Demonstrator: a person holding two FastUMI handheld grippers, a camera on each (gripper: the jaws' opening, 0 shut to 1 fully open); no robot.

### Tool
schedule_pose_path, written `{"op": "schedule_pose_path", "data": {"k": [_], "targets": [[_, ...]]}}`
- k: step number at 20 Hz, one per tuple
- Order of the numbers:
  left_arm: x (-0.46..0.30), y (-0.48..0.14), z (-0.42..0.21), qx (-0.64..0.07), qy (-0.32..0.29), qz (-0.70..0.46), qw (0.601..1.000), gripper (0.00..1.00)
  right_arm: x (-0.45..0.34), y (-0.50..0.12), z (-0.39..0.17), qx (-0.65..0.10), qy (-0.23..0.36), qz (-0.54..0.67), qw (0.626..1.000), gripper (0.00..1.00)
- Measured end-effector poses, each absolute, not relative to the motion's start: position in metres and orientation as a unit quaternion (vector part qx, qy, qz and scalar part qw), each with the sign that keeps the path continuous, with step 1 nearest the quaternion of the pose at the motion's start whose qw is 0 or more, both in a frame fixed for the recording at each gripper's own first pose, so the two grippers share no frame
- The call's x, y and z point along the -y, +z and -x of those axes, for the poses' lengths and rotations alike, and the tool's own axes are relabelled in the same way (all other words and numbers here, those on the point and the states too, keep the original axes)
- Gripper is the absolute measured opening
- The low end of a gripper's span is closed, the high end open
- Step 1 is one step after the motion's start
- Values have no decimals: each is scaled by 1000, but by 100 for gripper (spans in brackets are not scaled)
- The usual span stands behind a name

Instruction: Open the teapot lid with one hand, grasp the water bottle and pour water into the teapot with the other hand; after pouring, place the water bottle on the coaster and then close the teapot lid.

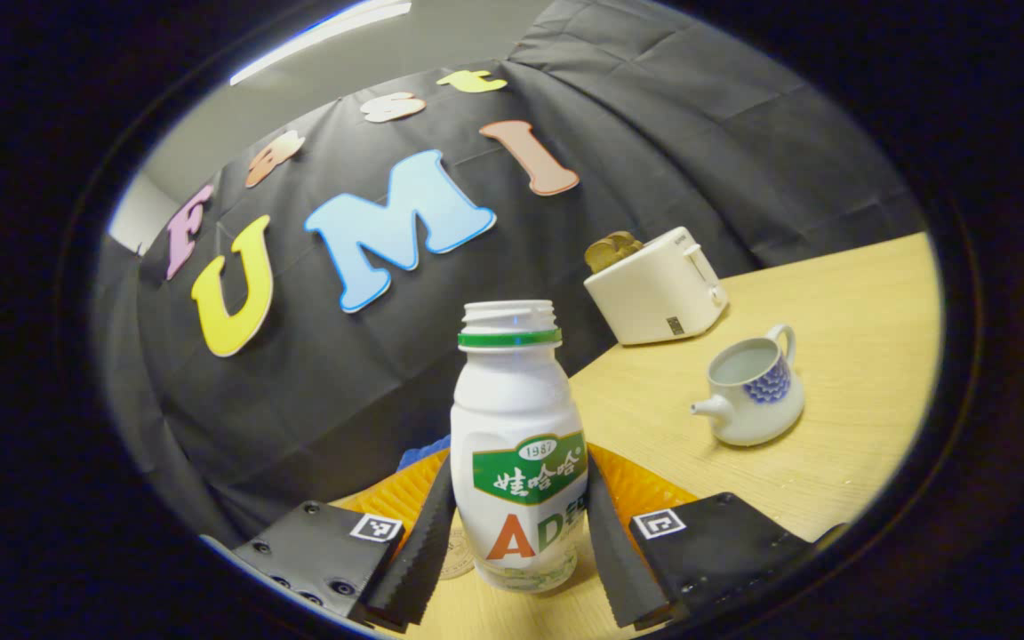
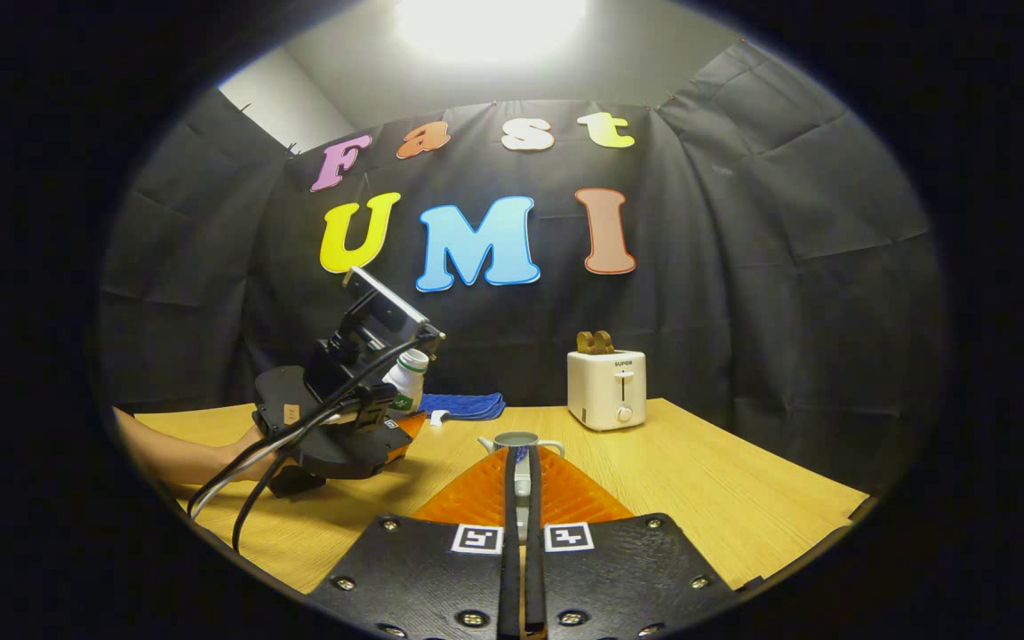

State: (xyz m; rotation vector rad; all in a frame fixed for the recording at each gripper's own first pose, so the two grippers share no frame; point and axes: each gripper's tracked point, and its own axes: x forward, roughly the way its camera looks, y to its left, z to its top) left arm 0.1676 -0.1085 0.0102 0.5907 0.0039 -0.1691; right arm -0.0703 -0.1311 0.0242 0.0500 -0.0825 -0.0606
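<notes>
Uncapped water bottle (image 1: 519,444) upright, clamped between left gripper (image 1: 519,533) fingers; right gripper (image 2: 521,524) closed

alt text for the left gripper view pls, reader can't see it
The left gripper has its two fingers on either side of an uncapped white bottle standing on a wooden table, over an orange mat. Farther right stands a white and blue teapot with its lid off, and behind it a cream toaster against the black cloth wall.
</notes>
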Motion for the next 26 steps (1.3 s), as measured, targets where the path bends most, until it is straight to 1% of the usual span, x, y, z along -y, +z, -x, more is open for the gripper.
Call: {"op": "schedule_pose_path", "data": {"k": [1, 2, 3, 5, 6, 7, 8, 9, 10, 12, 14, 17, 23, 26], "targets": [[117, 10, -169, -1, -93, -303, 948, 84, 127, 23, 73, 40, -21, -35, 998, 2], [123, 9, -171, -3, -96, -321, 942, 79, 124, 22, 76, 40, -15, -39, 998, 3], [125, 9, -174, -5, -93, -345, 934, 83, 123, 21, 78, 41, -13, -37, 998, 2], [130, 9, -181, -3, -84, -401, 912, 84, 117, 22, 82, 45, -2, -38, 998, 3], [133, 9, -184, -3, -85, -419, 904, 79, 115, 24, 84, 48, 6, -42, 998, 3], [136, 8, -185, -2, -85, -436, 896, 79, 115, 25, 86, 49, 9, -45, 998, 3], [138, 9, -187, -1, -84, -451, 888, 74, 115, 27, 87, 52, 12, -49, 997, 3], [137, 12, -188, 2, -80, -474, 877, 74, 116, 31, 88, 56, 16, -57, 997, 3], [136, 11, -187, -1, -78, -492, 867, 78, 116, 33, 90, 60, 17, -62, 996, 3], [134, 9, -188, -8, -76, -522, 850, 78, 118, 36, 91, 65, 17, -64, 996, 3], [134, 3, -192, -22, -89, -544, 834, 84, 118, 39, 93, 70, 19, -67, 995, 3], [138, 0, -197, -22, -90, -577, 812, 84, 121, 40, 94, 68, 22, -70, 995, 3], [154, 4, -200, -1, -86, -661, 745, 84, 123, 44, 96, 73, 23, -77, 994, 2], [158, 1, -201, -5, -92, -678, 729, 84, 122, 45, 97, 71, 26, -78, 994, 3]]}}
